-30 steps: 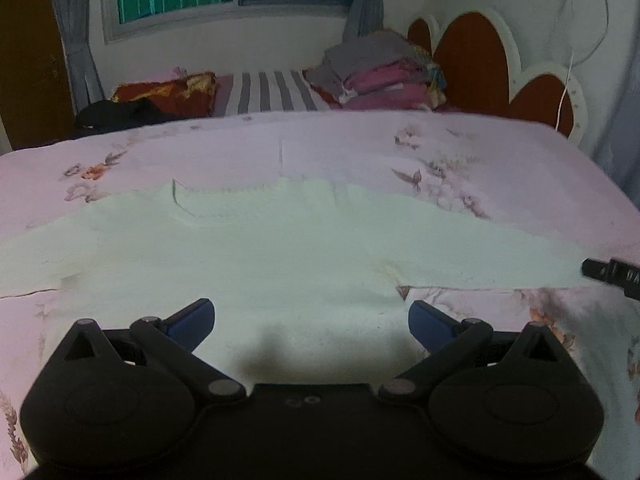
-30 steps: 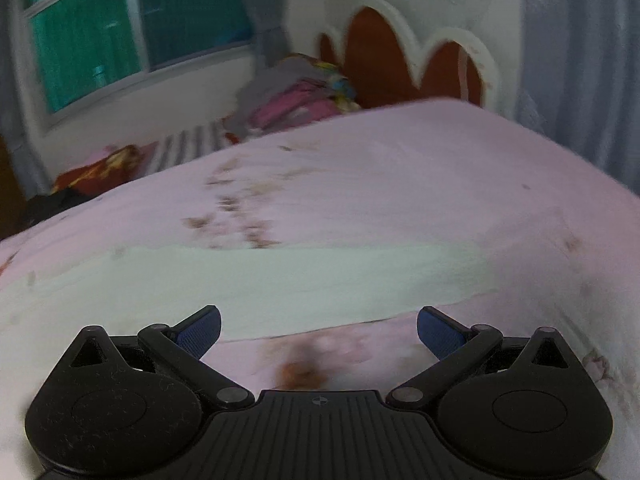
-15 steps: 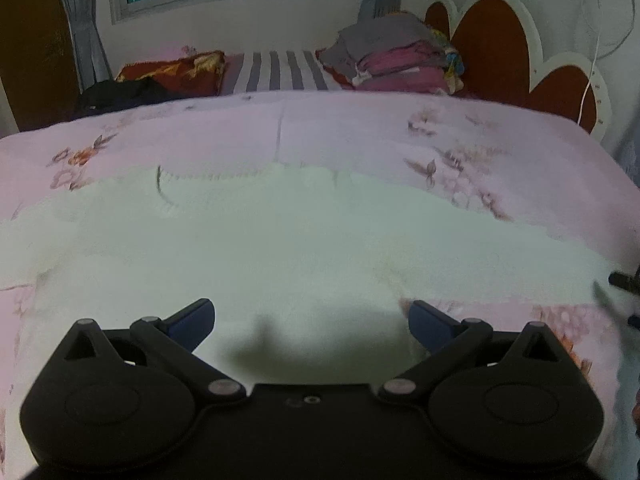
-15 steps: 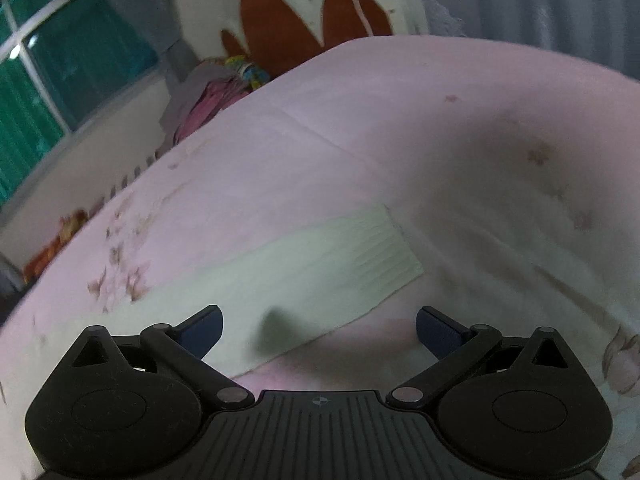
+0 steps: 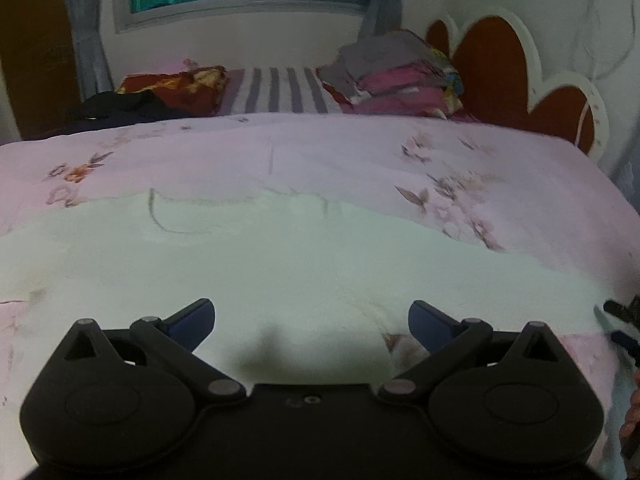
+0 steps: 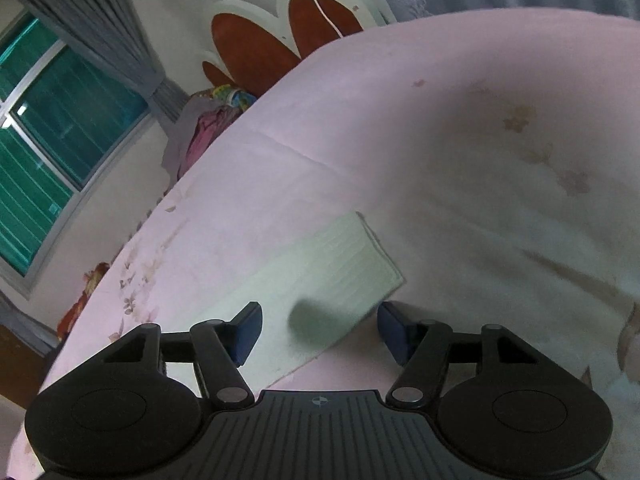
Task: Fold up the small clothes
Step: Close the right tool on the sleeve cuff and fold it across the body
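Note:
A pale cream long-sleeved sweater lies flat on the pink floral bedspread, neck away from me. My left gripper is open and empty, hovering just above the sweater's body near its hem. In the right wrist view the right sleeve's ribbed cuff lies flat. My right gripper is open, jaws partly narrowed, straddling the sleeve just behind the cuff, close to the cloth. Its tip also shows at the left wrist view's right edge.
A stack of folded clothes sits at the bed's far side by the red scalloped headboard. A striped pillow, a red patterned cloth and a dark garment lie along the far edge under the window.
My right gripper has swung along the sleeve to its cuff, lowered over it, and its jaws have narrowed. My left gripper has crept forward and lower over the sweater body.

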{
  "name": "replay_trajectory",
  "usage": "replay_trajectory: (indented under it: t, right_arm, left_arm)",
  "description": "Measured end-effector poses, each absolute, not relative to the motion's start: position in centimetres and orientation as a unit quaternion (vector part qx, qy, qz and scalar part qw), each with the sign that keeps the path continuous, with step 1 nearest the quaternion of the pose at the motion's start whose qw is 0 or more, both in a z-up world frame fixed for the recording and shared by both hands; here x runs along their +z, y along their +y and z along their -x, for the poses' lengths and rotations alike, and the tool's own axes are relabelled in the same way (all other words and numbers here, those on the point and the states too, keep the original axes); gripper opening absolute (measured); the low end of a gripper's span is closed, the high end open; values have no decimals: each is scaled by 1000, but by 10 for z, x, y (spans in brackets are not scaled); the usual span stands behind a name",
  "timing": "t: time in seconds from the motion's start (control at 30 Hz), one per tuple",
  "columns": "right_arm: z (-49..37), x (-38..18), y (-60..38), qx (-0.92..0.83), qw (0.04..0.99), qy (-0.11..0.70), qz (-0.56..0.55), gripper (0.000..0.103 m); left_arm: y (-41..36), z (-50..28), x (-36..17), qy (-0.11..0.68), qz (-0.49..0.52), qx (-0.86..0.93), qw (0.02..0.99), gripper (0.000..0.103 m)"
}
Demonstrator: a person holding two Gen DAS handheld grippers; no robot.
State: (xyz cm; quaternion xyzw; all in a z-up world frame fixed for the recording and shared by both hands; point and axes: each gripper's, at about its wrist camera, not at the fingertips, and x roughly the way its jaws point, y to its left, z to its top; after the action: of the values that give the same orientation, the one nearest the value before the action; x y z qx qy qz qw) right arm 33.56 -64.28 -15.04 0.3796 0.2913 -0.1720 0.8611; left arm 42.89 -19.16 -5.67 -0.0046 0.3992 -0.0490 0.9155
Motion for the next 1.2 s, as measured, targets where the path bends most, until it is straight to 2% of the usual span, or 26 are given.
replay_trajectory:
  t: [0.07, 0.13, 0.2, 0.33, 0.37, 0.67, 0.87, 1.2]
  right_arm:
    - [-337, -149, -642, -175, 865, 289, -372, 64]
    - [-340, -148, -640, -180, 868, 290, -361, 59]
    - [-342, -147, -638, -188, 869, 293, -352, 42]
    - [-349, -147, -635, -201, 872, 305, -325, 16]
    - [-351, -147, -633, -202, 873, 312, -316, 2]
    - [-393, -99, -543, -140, 912, 308, -233, 2]
    - [-428, -70, -410, -51, 936, 307, -162, 2]
    - [-460, -95, -197, 109, 930, 348, -52, 2]
  left_arm:
    - [-183, -427, -51, 389, 7, -35, 921, 103]
    - [-172, -425, -48, 385, 5, -25, 923, 103]
    - [-158, -423, -47, 386, 8, -21, 922, 103]
    - [-120, -418, -50, 390, 31, -13, 920, 103]
    - [-109, -418, -51, 392, 31, -9, 919, 103]
    - [-9, -413, -72, 402, 43, 21, 914, 101]
    - [52, -402, -71, 399, 29, 24, 916, 102]
    - [142, -366, -84, 408, 38, 59, 910, 102]
